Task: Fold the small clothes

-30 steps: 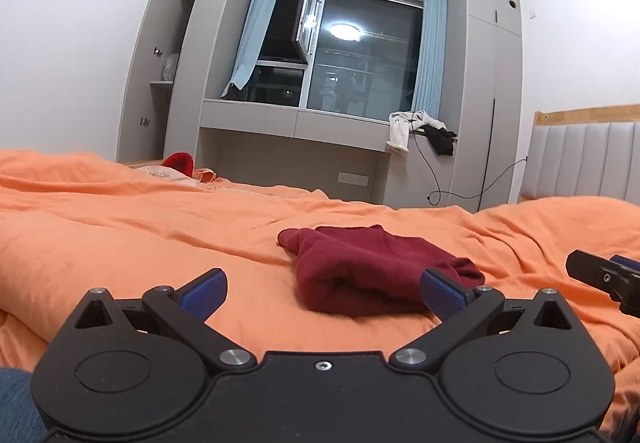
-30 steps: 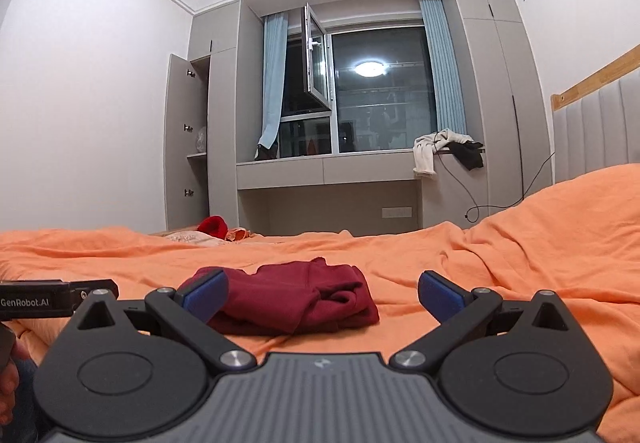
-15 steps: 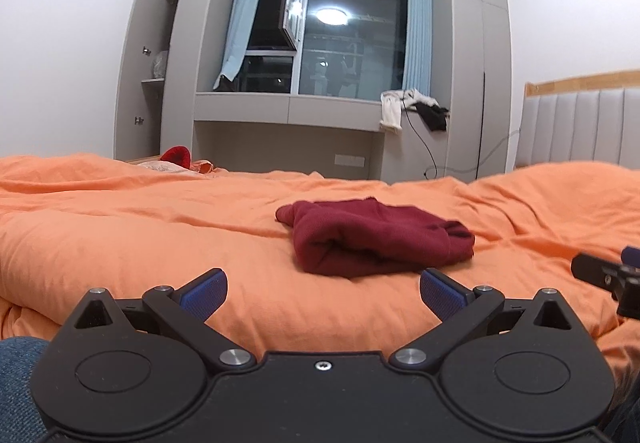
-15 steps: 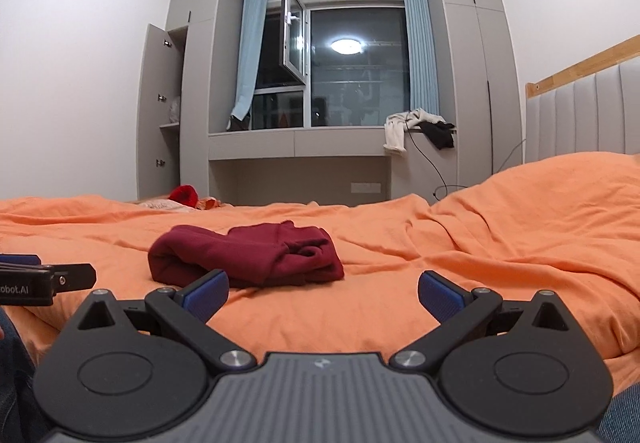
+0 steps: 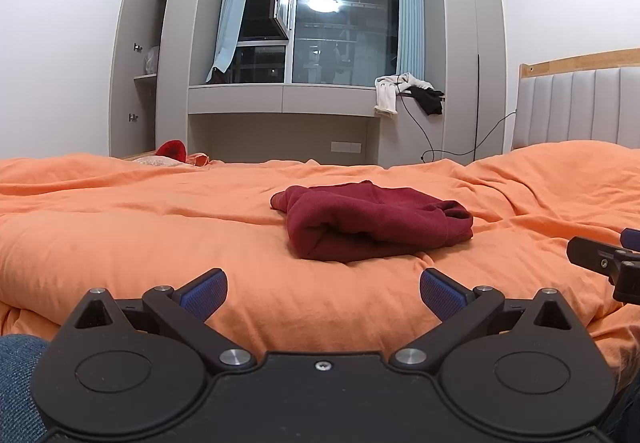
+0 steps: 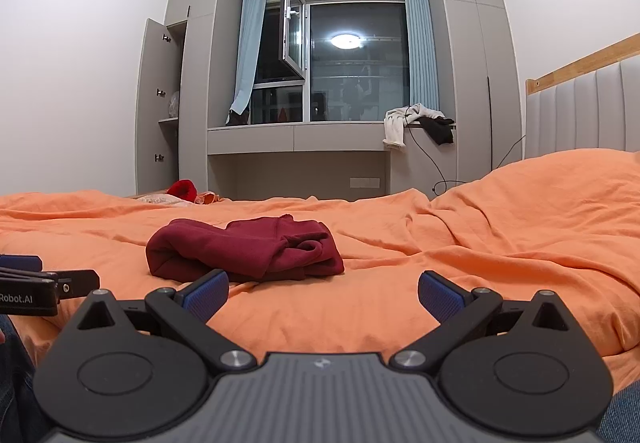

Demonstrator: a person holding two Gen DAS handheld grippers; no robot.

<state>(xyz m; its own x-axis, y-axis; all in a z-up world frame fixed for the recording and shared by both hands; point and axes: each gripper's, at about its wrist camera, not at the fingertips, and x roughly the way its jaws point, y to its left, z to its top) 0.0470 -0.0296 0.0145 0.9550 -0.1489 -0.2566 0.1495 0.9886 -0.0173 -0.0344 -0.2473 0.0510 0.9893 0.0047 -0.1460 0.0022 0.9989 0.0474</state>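
Observation:
A dark red garment (image 5: 372, 219) lies folded in a bundle on the orange bedcover (image 5: 140, 239), just beyond both grippers. My left gripper (image 5: 323, 293) is open with nothing between its blue pads, a short way in front of the bundle. In the right wrist view the same garment (image 6: 244, 249) sits ahead and to the left, and my right gripper (image 6: 322, 293) is open and empty too. Its left fingertip overlaps the bundle's near edge in the picture. Each gripper's tip shows at the edge of the other's view.
A red item and a pale cloth (image 5: 172, 153) lie at the bed's far left edge. A padded headboard (image 5: 576, 107) stands on the right. Beyond the bed are a grey window bench with draped clothes (image 5: 408, 93) and an open cabinet door (image 5: 132, 83). Denim-clad legs show at the bottom corners.
Both grippers have drawn back from the red garment and tilted down, so it sits farther ahead in both views. The garment itself has not moved, and both stay open.

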